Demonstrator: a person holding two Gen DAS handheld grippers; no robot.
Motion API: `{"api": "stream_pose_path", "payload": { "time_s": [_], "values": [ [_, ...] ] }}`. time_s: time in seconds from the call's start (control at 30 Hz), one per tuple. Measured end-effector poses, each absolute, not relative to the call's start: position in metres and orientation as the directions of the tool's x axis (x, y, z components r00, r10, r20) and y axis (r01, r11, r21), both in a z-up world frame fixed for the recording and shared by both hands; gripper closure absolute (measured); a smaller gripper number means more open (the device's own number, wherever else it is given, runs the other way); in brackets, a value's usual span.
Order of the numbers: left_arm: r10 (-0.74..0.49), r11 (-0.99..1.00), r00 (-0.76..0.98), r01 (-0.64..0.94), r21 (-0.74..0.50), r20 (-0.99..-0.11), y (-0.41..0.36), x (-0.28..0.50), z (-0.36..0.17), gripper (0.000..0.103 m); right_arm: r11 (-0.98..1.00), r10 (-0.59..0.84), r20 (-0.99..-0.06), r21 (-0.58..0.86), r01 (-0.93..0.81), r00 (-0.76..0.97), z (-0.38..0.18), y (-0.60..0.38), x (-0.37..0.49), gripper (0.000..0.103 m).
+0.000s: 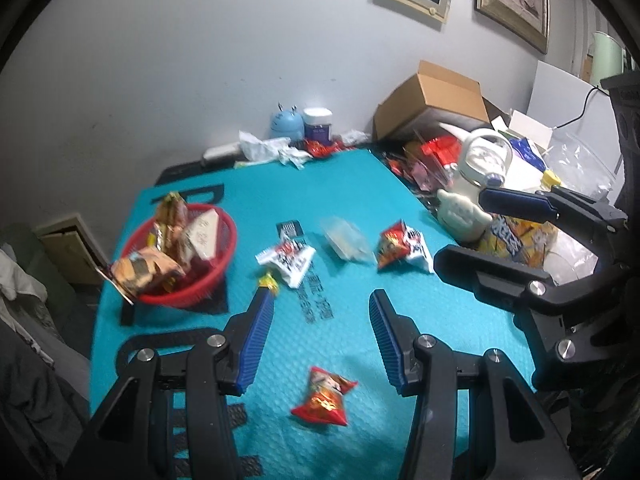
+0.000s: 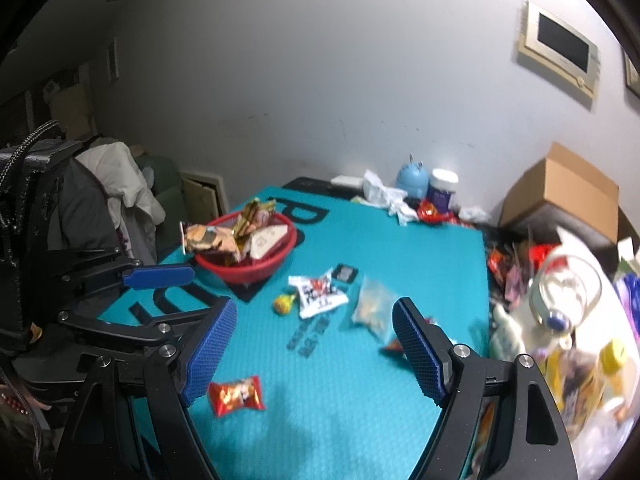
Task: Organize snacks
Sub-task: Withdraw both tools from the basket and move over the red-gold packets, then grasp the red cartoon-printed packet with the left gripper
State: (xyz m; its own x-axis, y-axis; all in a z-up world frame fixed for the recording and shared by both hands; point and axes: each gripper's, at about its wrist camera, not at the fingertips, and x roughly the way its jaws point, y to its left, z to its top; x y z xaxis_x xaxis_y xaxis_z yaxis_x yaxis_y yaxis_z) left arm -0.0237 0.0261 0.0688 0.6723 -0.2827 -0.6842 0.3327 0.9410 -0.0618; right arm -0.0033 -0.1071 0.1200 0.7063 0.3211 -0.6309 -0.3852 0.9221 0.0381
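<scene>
A red basket (image 1: pixel 224 268) (image 2: pixel 280 256) holding several snack packs stands at the left of the teal mat (image 1: pixel 344 184) (image 2: pixel 384 240). Loose on the mat lie a white-red pack (image 1: pixel 288 260) (image 2: pixel 320 294), a clear bag (image 1: pixel 346 240) (image 2: pixel 372 308), a red-white pack (image 1: pixel 402 250), a yellow candy (image 1: pixel 269 281) (image 2: pixel 284 304) and a small red pack (image 1: pixel 325 398) (image 2: pixel 237 395). My left gripper (image 1: pixel 320 298) is open and empty above the near mat. My right gripper (image 2: pixel 314 310) is open and empty; it also shows at the right of the left wrist view (image 1: pixel 460 226).
A white kettle-shaped jug (image 1: pixel 478 176) (image 2: pixel 560 300) and a heap of wrappers and bags crowd the right edge. A cardboard box (image 1: pixel 432 100) (image 2: pixel 560 196), a blue figure (image 1: pixel 286 122) and a jar (image 1: pixel 317 124) stand by the back wall. A chair with clothes (image 2: pixel 116 192) is left.
</scene>
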Motion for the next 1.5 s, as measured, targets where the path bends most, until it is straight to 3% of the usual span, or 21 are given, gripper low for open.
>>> {"api": "stream_pose_path", "payload": {
  "time_s": [0.43, 1.03, 1.2, 1.3, 1.5],
  "values": [
    [-0.282, 0.939, 0.55, 0.326, -0.109, -0.786, 0.022, -0.029, 0.01, 0.054, 0.915, 0.358, -0.707, 0.136, -0.379, 0.61, 0.066, -0.114, -0.019, 0.019],
    [-0.321, 0.929, 0.407, 0.311, -0.201, -0.855, 0.029, -0.016, -0.057, 0.054, 0.914, 0.373, -0.794, 0.226, -0.336, 0.48, 0.001, -0.121, -0.014, 0.019],
    [-0.302, 0.935, 0.421, 0.307, -0.179, -0.855, 0.028, -0.015, -0.066, 0.054, 0.913, 0.375, -0.8, 0.229, -0.338, 0.47, -0.004, -0.12, -0.007, 0.019],
    [-0.281, 0.936, 0.449, 0.323, -0.14, -0.848, 0.025, -0.016, -0.068, 0.062, 0.916, 0.367, -0.803, 0.226, -0.331, 0.469, -0.005, -0.122, -0.002, 0.019],
    [-0.323, 0.923, 0.436, 0.34, -0.178, -0.84, 0.028, -0.007, -0.066, 0.064, 0.93, 0.345, -0.809, 0.225, -0.291, 0.476, -0.006, -0.133, 0.007, 0.019]
  ]
}}
